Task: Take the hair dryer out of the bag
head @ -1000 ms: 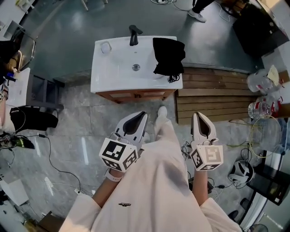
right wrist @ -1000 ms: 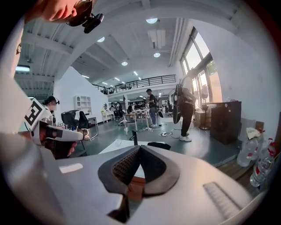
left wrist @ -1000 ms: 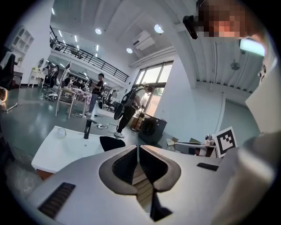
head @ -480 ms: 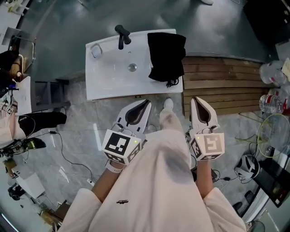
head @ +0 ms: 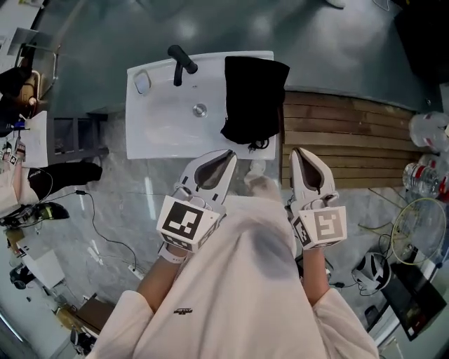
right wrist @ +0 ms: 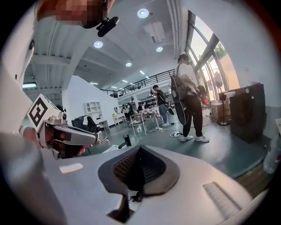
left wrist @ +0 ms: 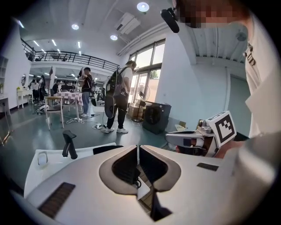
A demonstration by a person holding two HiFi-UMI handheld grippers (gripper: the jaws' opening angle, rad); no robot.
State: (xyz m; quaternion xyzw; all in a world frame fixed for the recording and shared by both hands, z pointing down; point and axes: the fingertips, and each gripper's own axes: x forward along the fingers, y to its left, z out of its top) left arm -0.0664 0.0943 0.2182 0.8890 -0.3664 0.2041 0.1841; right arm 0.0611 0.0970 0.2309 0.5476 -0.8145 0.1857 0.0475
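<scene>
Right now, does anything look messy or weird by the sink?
Yes: a black bag is slumped across the sink's right side, with a cord poking out of its near end. Nothing looks spilled or broken.

The hall was bright and evenly lit. Round ceiling lamps [left wrist: 142, 6] shone high above the left gripper [left wrist: 137, 148], and daylight came through tall windows [left wrist: 145, 61] ahead of it. Up and right of the right gripper [right wrist: 140, 148] the glass was washed out. Soft lamp glare lay on the floor [head: 189, 28] beyond both. The gripper views bent strongly and went dark at the edges, and the head view was slightly blurred.
</scene>
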